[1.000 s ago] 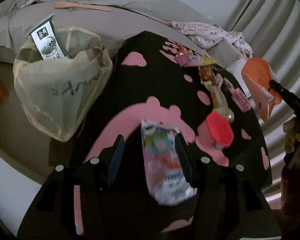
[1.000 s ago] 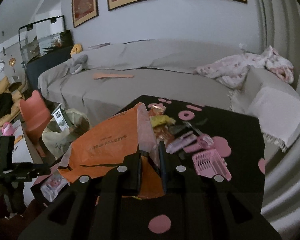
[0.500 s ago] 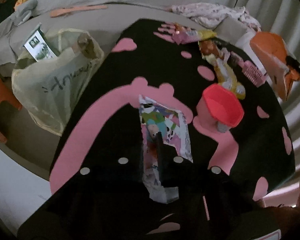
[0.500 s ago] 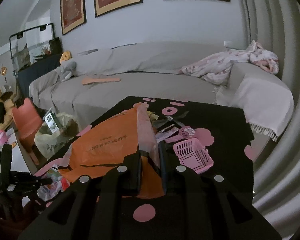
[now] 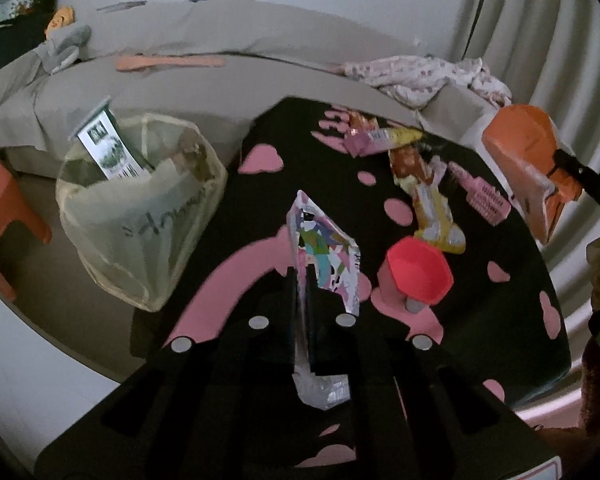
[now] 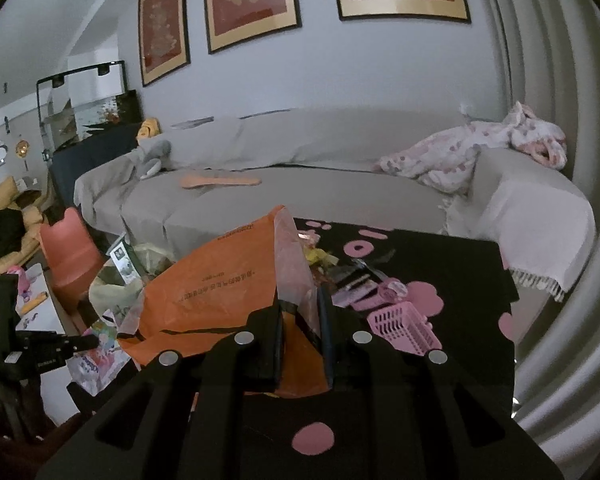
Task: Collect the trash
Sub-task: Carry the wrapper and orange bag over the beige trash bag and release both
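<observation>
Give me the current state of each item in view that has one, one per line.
left hand-held gripper: shut on the colourful wrapper
colourful wrapper: pinched, lifted off the table
right hand-held gripper: shut on the orange plastic bag
orange plastic bag: held up, mouth open
mesh trash bin: upright, partly filled
red cup: upright, empty
pink basket: upright, on the table

1. Wrapper (image 5: 323, 252): mid strip hidden betw. left gripper (image 5: 300, 280) fingers; print too blurred to read.
2. Mesh bin (image 5: 140, 216): contents mostly hidden behind its wall; carton (image 5: 108, 148) shows top half only, label unreadable.
3. Orange bag (image 6: 220, 280): near part hidden behind right gripper (image 6: 302, 312); blocks table (image 6: 440, 256) items at far left. Bag text too small to read.
4. Red chair (image 5: 0, 204): cut off by left edge.
5. Far-right table edge in left wrist view: dark, blurred shapes, can't tell.
</observation>
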The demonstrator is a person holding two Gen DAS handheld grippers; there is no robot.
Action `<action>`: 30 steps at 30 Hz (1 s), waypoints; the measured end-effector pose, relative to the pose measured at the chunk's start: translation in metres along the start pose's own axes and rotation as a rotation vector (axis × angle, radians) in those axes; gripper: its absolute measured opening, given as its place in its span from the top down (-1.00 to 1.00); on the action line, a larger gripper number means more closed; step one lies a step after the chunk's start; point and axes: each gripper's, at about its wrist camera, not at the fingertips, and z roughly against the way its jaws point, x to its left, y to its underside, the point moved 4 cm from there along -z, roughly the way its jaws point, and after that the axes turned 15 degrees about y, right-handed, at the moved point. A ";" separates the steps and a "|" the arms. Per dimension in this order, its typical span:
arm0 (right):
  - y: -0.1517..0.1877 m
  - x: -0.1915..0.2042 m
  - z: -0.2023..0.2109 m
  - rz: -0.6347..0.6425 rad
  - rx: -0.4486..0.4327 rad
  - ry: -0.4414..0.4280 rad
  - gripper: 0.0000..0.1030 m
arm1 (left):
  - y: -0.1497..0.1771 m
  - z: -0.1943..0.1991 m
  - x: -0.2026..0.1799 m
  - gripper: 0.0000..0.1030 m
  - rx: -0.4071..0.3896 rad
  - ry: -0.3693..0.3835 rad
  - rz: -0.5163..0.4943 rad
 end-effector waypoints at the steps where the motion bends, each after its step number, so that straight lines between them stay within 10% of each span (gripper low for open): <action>1: -0.002 0.002 0.000 0.003 -0.003 -0.004 0.69 | -0.006 0.006 0.004 0.93 -0.022 -0.009 0.003; 14: -0.040 0.062 -0.038 0.086 -0.003 -0.092 0.69 | -0.095 0.084 0.142 0.93 -0.348 -0.272 0.189; 30: -0.089 0.147 -0.147 0.297 0.060 -0.082 0.69 | -0.098 -0.073 0.228 0.93 -0.035 -0.223 0.227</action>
